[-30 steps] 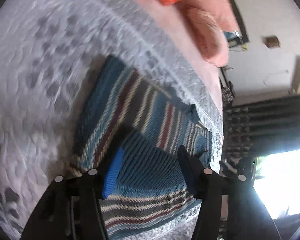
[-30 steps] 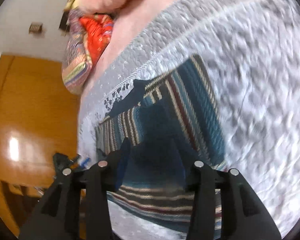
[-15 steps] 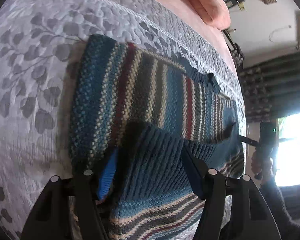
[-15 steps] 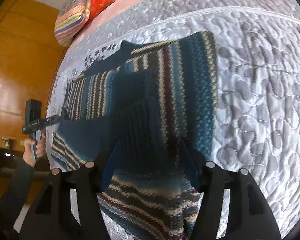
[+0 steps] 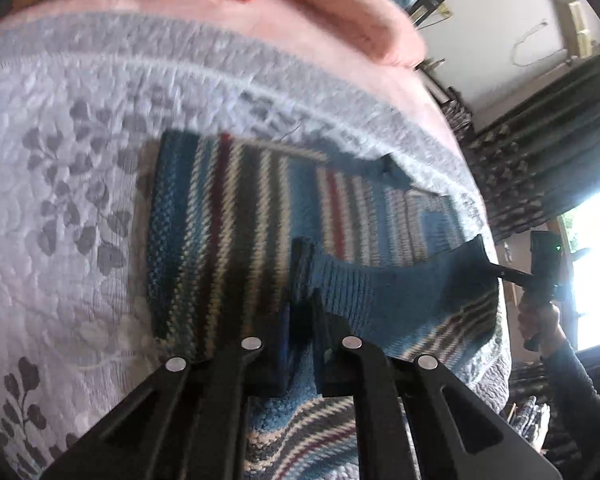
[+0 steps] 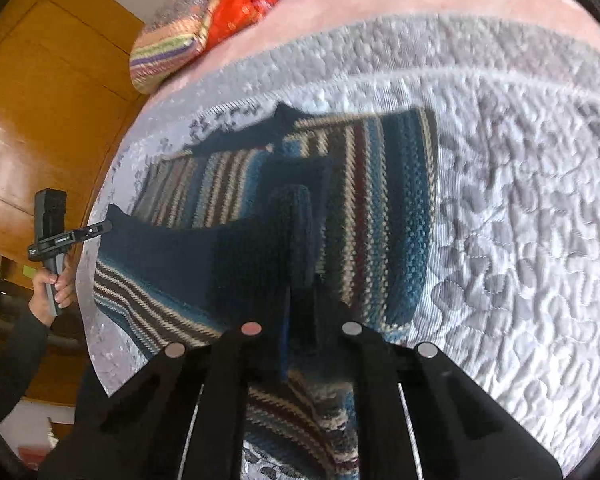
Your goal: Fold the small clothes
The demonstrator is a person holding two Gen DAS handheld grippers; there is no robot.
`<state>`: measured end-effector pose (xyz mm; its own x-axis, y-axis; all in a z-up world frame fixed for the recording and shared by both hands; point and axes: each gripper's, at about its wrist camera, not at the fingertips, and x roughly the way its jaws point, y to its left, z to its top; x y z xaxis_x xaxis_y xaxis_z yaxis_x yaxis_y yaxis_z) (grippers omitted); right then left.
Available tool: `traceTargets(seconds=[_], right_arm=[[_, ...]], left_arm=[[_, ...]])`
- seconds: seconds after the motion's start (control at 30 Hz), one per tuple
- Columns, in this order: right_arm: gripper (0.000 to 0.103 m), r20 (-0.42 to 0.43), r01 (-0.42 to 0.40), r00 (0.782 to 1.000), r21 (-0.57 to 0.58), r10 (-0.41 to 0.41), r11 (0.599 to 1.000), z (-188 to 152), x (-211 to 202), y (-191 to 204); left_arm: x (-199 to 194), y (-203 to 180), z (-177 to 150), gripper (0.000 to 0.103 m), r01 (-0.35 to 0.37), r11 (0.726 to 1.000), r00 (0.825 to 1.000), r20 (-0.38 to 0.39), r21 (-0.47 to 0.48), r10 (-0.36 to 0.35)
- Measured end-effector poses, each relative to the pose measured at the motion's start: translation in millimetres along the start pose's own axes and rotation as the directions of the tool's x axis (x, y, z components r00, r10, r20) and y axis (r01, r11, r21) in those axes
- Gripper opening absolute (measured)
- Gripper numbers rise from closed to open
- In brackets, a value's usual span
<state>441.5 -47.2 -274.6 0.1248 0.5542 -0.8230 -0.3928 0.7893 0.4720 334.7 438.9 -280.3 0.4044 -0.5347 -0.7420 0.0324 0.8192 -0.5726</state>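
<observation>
**Left wrist view: both claws clamped on the ribbed edge of a striped knit**

Left wrist view shows a striped knit sweater (image 5: 236, 224) in teal, cream, maroon and dark bands lying spread on a grey quilted bedspread (image 5: 68, 184) with a leaf pattern. The left claw (image 5: 300, 312) sits at the near edge of the garment, its two fingers drawn close together and pinching a fold of the plain teal ribbed band (image 5: 380, 284), which rises off the striped body right at the fingertips. That band stretches away to the right, where the right claw (image 5: 496, 270) grips its far corner; the person's hand (image 5: 540, 320) holds that tool's handle beyond the bed edge.

From the right wrist view, the same sweater (image 6: 380, 200) lies directly ahead of the right claw (image 6: 300, 300), whose fingers are likewise nearly together, nipping the dark ribbed band (image 6: 220, 256). The band runs leftward to the left claw (image 6: 100, 228), held by a hand (image 6: 54, 284) in a dark sleeve. The striped body lies flat on the bedspread (image 6: 520, 220) beyond and to the right of the pinch.

A pink blanket (image 5: 340, 8) and a bright orange patterned cushion (image 6: 204, 20) lie at the far end of the bed.
</observation>
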Motion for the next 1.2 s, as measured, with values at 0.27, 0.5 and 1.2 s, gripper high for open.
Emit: traceTargets(seconds=[0.27,0.5,1.2], right_arm=[[0.007,0.244,0.06,0.969,-0.041,-0.048,0.997,14,-74,30],[0.007,0.289,0.112,0.953,-0.049,-0.093,0.993,69,-79,35],[0.007,0.076,0.257,0.961,0.107,-0.265,0.961,156,54,-47]], left_arm=[[-63,-37,30,0.008,0.014,0.997,0.986,0.162,0.08,-0.027],[-68,-41,87,0.008,-0.032,0.996,0.982,0.19,0.081,0.016],[85,33,179,0.007,-0.211,0.973,0.977,-0.046,-0.095,0.207]])
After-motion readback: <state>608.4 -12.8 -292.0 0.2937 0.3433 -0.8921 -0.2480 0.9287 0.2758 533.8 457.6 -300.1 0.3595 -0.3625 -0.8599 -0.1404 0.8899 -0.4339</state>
